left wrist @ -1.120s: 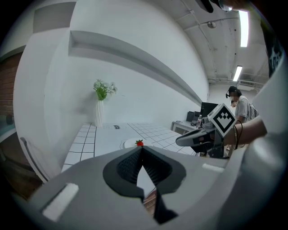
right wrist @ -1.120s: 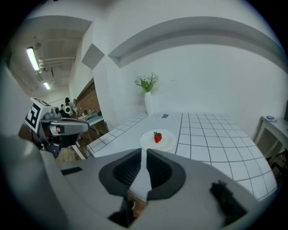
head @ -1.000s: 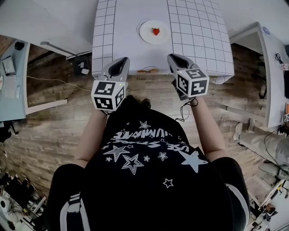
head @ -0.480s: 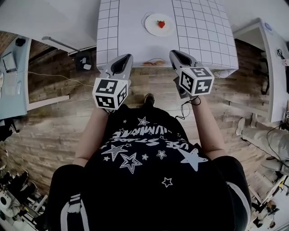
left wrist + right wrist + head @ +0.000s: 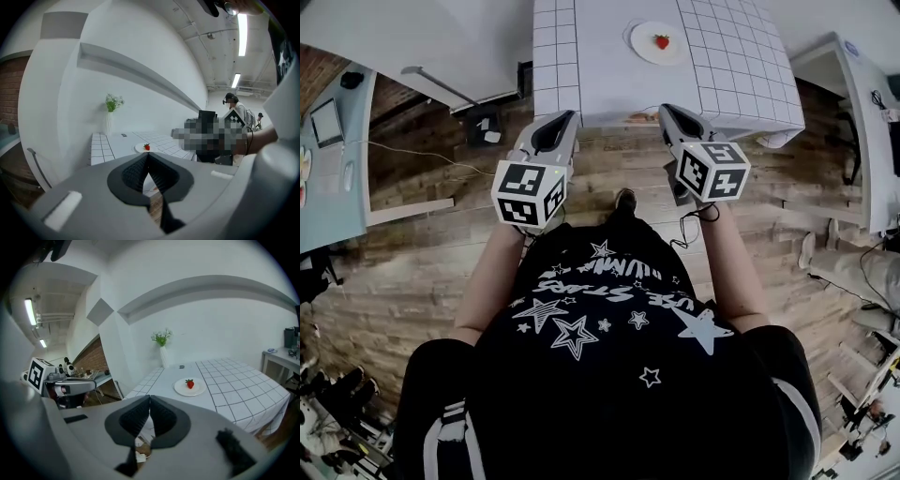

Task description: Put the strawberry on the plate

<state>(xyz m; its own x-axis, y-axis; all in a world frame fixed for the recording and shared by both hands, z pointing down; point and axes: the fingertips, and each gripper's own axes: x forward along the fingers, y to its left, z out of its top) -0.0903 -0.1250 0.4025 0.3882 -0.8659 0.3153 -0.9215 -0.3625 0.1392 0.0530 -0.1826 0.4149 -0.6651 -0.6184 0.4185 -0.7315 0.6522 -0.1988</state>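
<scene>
A white vase of green sprigs stands at the grid-clothed table's far end.

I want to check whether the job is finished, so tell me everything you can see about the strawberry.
The strawberry is small and red, with a green leafy cap at its top in the right gripper view. It looks whole. It rests near the middle of a round white plate, which sits flat on the white table. Only the plate touches it, and nothing else lies on the plate.
</scene>
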